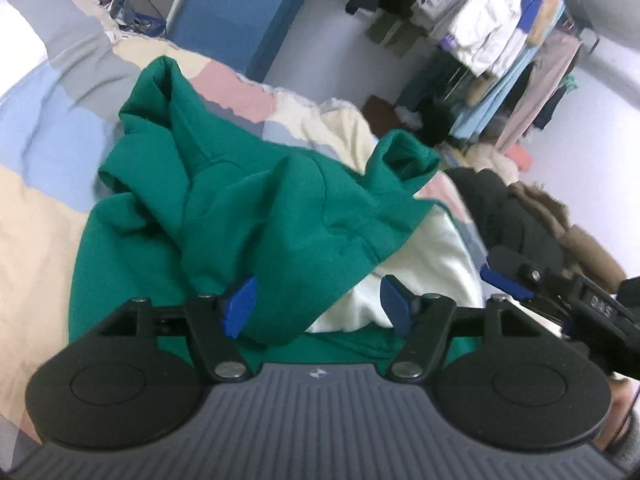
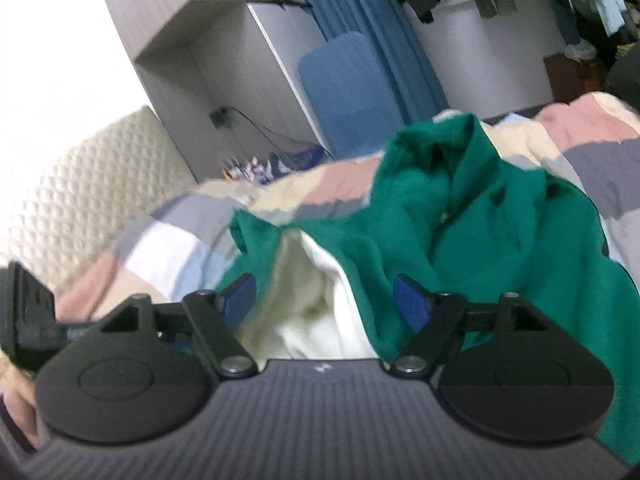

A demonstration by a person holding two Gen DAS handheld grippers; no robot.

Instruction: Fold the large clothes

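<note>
The left hand-held gripper point(image 1: 318, 306) is released, jaws spread, with a folded edge of the green garment point(image 1: 248, 216) lying loose between them on the bed point(image 1: 48, 128). The right hand-held gripper point(image 2: 328, 304) is also released, over the garment's white lining point(image 2: 320, 300). Bare patchwork quilt lies ahead of both.
</note>
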